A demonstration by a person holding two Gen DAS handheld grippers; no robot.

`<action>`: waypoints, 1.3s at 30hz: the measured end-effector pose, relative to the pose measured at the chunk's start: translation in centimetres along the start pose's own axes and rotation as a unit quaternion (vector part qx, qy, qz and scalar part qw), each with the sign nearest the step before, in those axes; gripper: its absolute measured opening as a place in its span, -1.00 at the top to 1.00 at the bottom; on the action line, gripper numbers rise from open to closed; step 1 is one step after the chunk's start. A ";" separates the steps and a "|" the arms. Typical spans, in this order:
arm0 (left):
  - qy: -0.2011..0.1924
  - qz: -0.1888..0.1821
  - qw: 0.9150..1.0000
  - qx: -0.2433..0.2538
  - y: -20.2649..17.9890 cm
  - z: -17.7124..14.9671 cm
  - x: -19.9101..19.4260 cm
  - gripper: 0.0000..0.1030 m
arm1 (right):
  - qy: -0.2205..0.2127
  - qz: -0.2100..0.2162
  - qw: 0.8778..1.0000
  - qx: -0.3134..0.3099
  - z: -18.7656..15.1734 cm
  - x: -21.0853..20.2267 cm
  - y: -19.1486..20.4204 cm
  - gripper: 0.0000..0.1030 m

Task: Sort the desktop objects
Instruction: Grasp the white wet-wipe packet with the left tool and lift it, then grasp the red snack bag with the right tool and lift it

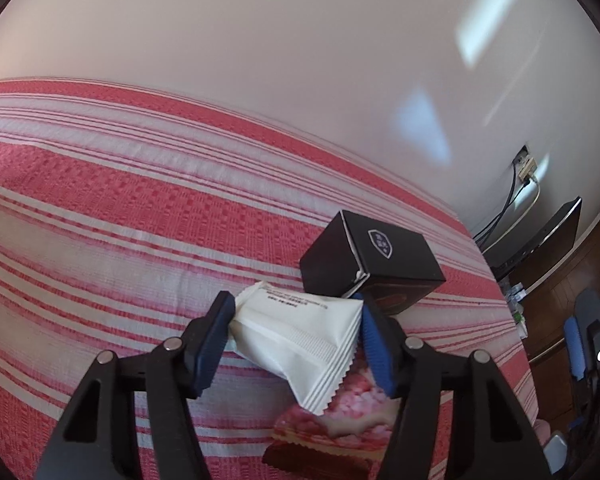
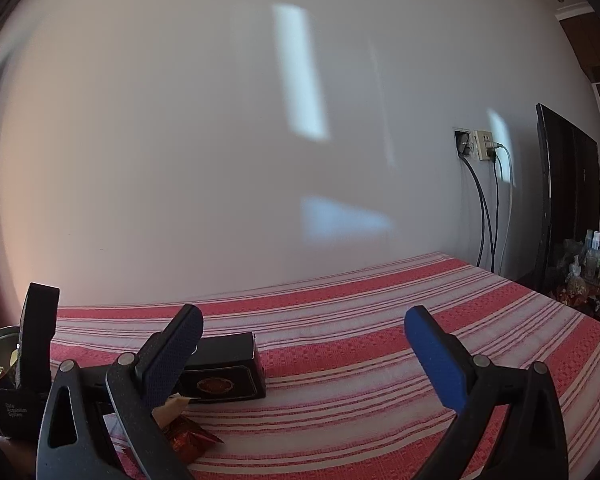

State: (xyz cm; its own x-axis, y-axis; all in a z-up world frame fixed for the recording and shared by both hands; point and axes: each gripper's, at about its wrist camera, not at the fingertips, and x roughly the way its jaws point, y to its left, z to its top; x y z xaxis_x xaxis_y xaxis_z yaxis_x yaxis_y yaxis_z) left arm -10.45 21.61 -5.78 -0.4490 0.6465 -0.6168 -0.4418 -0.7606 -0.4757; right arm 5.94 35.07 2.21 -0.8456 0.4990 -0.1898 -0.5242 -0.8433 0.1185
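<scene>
— What is the left tool doing from where you are standing?

— It is clamping a white sachet between its two blue pads, lifting it just above the striped cloth covering the bench. The left wrist view is showing that plainly; the right wrist view is not showing the sachet at all.

— And under it?

— A pink-and-red snack packet is lying flat on the cloth, partly under the sachet's crimped edge. Just behind sits a black box with a small shield mark on its top face.

— Is the other view catching that box?

— It is — the black box is showing its front there, with a gold-and-red emblem, resting on the cloth. A red wrapper is peeking out beside the near finger.

— The right tool?

— It is hanging released, fingers spread wide with nothing between them, well apart from the box. Only that view is taking in the dark screen by the wall socket and the little bottles off to the side.
</scene>
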 end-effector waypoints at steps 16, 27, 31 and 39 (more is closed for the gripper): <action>-0.170 0.098 0.959 0.203 -2.2 -3.2 -10.2 -0.19 | 0.069 0.121 0.990 -0.011 -0.7 1.5 1.8 -0.99; -0.198 0.092 0.961 0.168 0.8 -3.3 -13.1 -0.19 | 0.209 0.227 0.935 -0.177 -3.5 3.8 8.2 -0.99; -0.203 0.094 0.961 0.164 1.2 -3.5 -13.4 -0.19 | 0.295 0.242 0.902 -0.204 -5.3 6.4 9.5 -0.93; -0.205 0.092 0.961 0.162 1.3 -3.7 -13.6 -0.21 | 0.337 0.244 0.885 -0.210 -6.7 8.0 9.7 -0.01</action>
State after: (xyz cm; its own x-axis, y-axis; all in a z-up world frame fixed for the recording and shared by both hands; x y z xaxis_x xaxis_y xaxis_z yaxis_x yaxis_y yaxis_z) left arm -2.08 11.62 -0.33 -0.7818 0.5221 -0.3408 -0.5142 -0.8491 -0.1212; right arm -5.20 29.54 -4.65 -0.6338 -0.0593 -0.7712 0.0904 -0.9959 0.0023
